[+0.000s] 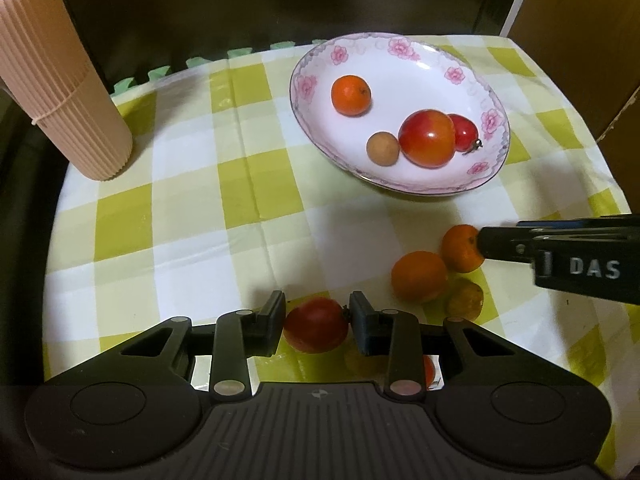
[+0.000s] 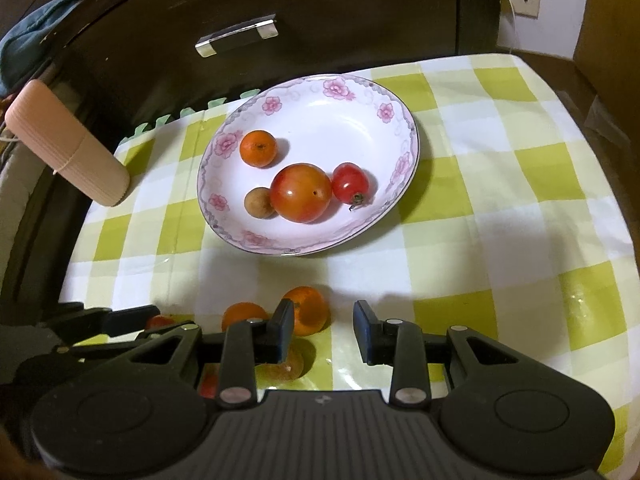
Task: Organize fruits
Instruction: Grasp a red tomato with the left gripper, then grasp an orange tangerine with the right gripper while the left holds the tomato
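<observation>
The left tool (image 1: 316,326) holds a glossy red round fruit (image 1: 315,323) between its pads, low over the green-checked counter (image 1: 200,216). The smooth skin may slip on lifting. The right tool (image 2: 323,330) stands narrow and empty beside a small orange citrus (image 2: 310,310); a nudge could roll it. Only the right view shows that empty gap. Farther off, the flowered white porcelain plate (image 1: 304,84) holds four fruits.

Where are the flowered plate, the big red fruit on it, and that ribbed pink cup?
flowered plate (image 2: 340,88): right wrist view, far rim.
big red fruit (image 2: 301,193): right wrist view, middle of its skin.
ribbed pink cup (image 1: 60,80): left wrist view, side wall.
</observation>
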The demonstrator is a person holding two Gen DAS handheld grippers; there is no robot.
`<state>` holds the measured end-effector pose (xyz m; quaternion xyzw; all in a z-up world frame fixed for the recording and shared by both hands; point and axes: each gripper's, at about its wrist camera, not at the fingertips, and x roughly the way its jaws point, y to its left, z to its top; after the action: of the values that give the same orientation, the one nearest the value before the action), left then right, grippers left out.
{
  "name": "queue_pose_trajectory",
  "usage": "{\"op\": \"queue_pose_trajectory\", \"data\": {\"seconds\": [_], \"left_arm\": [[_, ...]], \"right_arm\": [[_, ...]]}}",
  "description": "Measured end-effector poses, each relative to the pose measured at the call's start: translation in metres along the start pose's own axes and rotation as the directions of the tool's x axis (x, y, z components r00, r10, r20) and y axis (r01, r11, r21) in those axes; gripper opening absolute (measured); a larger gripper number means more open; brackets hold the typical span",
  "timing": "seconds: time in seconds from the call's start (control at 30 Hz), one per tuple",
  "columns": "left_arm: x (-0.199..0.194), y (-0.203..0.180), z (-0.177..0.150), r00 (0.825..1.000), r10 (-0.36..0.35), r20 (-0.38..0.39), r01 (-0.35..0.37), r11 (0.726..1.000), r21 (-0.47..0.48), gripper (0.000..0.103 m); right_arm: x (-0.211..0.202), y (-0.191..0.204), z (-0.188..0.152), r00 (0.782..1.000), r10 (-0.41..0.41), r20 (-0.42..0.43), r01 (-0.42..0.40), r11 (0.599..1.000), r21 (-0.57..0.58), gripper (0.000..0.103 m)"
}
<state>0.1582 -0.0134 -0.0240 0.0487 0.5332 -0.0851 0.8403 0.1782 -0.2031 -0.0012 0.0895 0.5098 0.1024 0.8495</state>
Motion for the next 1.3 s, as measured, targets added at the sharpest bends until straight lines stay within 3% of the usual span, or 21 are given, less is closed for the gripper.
{"op": "queue_pose_trajectory", "data": {"seconds": [0.6,0.87,1.3], "left_arm": [[0.01,0.004,-0.001,0.999,-0.013,-0.032,0.012,1.0,-0.026,0.044],[0.011,-0.002,-0.005,0.999,-0.001,-0.044,0.001,1.0,0.0,0.048],[0.001,-0.004,-0.003,1.0,-0.016,-0.017,0.017,1.0,0.004,0.04]], "right_arm": [[0.031,0.013,0.005,0.997,0.044,-0.057,-0.044,0.999,-0.005,0.032],[0.036,0.02,0.002,0.997,0.049,-0.064,-0.052,0.997,-0.057,0.029],[0.019,0.016,0.005,0.999,0.051,-0.01,-0.052,0.997,-0.065,0.028]]}}
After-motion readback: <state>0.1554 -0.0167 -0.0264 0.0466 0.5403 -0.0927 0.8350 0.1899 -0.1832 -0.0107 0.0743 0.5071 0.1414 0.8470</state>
